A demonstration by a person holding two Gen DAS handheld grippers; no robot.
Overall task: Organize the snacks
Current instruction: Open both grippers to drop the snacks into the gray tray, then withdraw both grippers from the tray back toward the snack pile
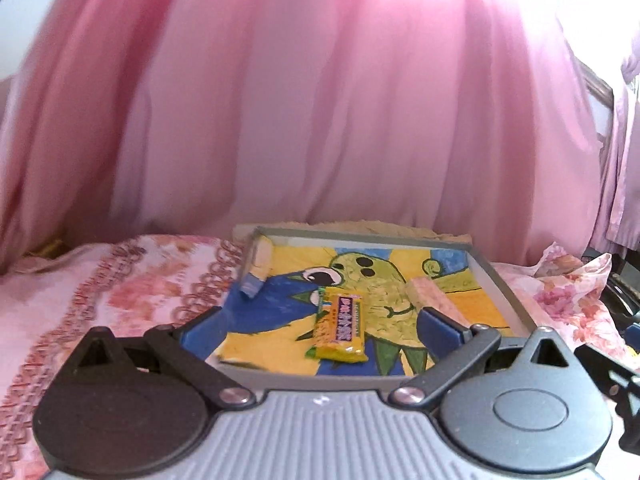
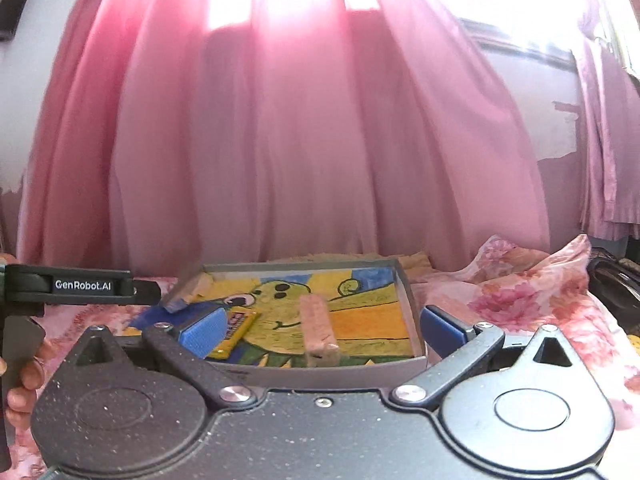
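A shallow grey tray [image 1: 505, 285] [image 2: 407, 292] with a yellow, blue and green cartoon drawing on its floor lies on the flowered bedspread. Inside it rest a yellow snack packet [image 1: 341, 323] [image 2: 237, 329], a pale pink wafer bar [image 1: 434, 298] [image 2: 318, 326] and a blue-ended wrapped snack [image 1: 256, 275] [image 2: 182, 299] against the left wall. My left gripper [image 1: 320, 330] hangs open just before the tray's front edge, the yellow packet lying between its blue pads. My right gripper [image 2: 320, 330] is open too, with the pink bar between its fingers, untouched.
A pink curtain [image 1: 320, 120] hangs close behind the tray. Pink flowered bedding [image 1: 100, 280] spreads left, and rumpled flowered fabric [image 2: 520, 288] rises at the right. The left gripper's black body [image 2: 72, 284] and a hand [image 2: 24, 376] show at the right wrist view's left edge.
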